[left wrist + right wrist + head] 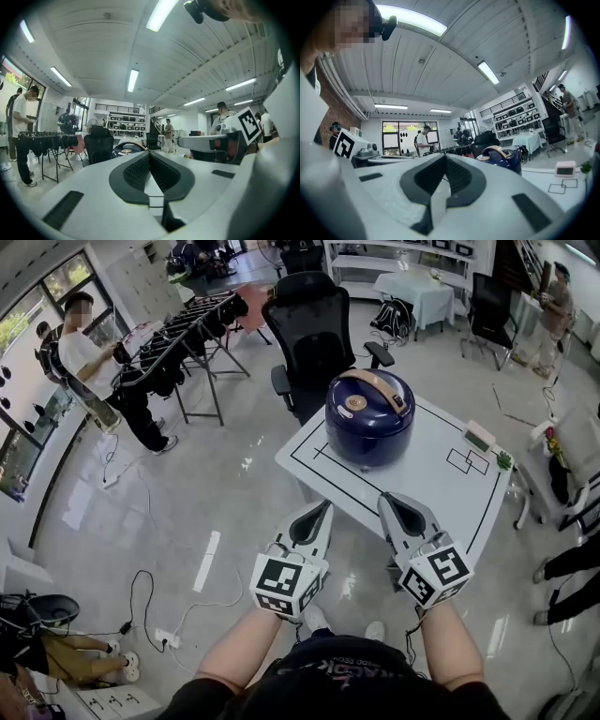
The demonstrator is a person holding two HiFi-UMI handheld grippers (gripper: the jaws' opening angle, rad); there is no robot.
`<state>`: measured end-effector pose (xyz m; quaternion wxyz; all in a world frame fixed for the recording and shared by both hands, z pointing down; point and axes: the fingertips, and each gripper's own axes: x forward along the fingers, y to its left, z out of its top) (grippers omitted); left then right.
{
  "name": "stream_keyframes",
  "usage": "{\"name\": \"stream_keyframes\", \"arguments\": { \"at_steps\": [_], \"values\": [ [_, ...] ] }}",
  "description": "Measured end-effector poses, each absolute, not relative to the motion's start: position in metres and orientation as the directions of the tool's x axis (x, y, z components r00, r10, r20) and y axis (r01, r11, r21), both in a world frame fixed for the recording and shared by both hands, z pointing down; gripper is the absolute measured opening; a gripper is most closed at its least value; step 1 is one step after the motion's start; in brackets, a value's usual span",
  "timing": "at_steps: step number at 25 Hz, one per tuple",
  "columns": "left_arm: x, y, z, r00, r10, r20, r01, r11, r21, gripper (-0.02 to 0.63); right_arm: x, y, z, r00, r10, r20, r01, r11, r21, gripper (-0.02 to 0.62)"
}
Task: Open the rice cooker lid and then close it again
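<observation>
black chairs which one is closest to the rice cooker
The big armrest chair just behind the rice cooker; the other chair stands far back at right.

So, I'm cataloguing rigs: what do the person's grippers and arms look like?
The left gripper and right gripper are pale grey tapered shells with black ribbed lining inside the jaws, each carrying a black-and-white marker cube. Forearms bare; black top.
</observation>
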<state>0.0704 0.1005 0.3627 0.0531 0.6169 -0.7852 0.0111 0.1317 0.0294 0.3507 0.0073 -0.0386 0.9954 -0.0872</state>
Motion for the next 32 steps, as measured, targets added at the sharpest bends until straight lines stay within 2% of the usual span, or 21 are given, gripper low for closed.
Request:
{"name": "stream_keyframes", "arguments": {
  "at_steps": [4,5,6,7,8,9,17,32],
  "values": [
    [0.044,0.103,0.361,-0.206,-0.975,0.079,-0.976,0.210,0.058,0.013,0.109,0.035,0.350,-0.995,-0.097,-0.017,-0.093,0.980,-0.177,0.014],
    [0.039,0.104,0.361,-0.195,-0.978,0.075,-0.978,0.200,0.056,0.047,0.103,0.035,0.350,-0.994,-0.107,-0.023,-0.102,0.979,-0.179,0.023],
    [0.033,0.104,0.361,-0.185,-0.980,0.072,-0.981,0.189,0.049,0.123,0.099,0.036,0.350,-0.992,-0.121,-0.032,-0.114,0.977,-0.181,0.057],
    [0.028,0.104,0.361,-0.178,-0.982,0.069,-0.983,0.181,0.038,0.234,0.094,0.035,0.349,-0.989,-0.141,-0.040,-0.131,0.974,-0.182,0.099],
    [0.022,0.104,0.361,-0.173,-0.982,0.068,-0.984,0.175,0.025,0.295,0.091,0.032,0.348,-0.985,-0.166,-0.048,-0.155,0.971,-0.182,0.135],
    [0.017,0.105,0.361,-0.168,-0.983,0.069,-0.986,0.169,0.012,0.316,0.088,0.030,0.347,-0.980,-0.192,-0.054,-0.179,0.967,-0.183,0.163],
    [-0.008,0.108,0.365,-0.101,-0.992,0.081,-0.995,0.102,-0.001,0.327,0.081,0.015,0.341,-0.946,-0.318,-0.070,-0.298,0.933,-0.203,0.179],
    [-0.034,0.067,0.368,-0.070,-0.993,0.099,-0.997,0.071,0.007,0.327,0.061,-0.032,0.338,-0.931,-0.359,-0.066,-0.340,0.919,-0.198,0.179]
  ]
}}
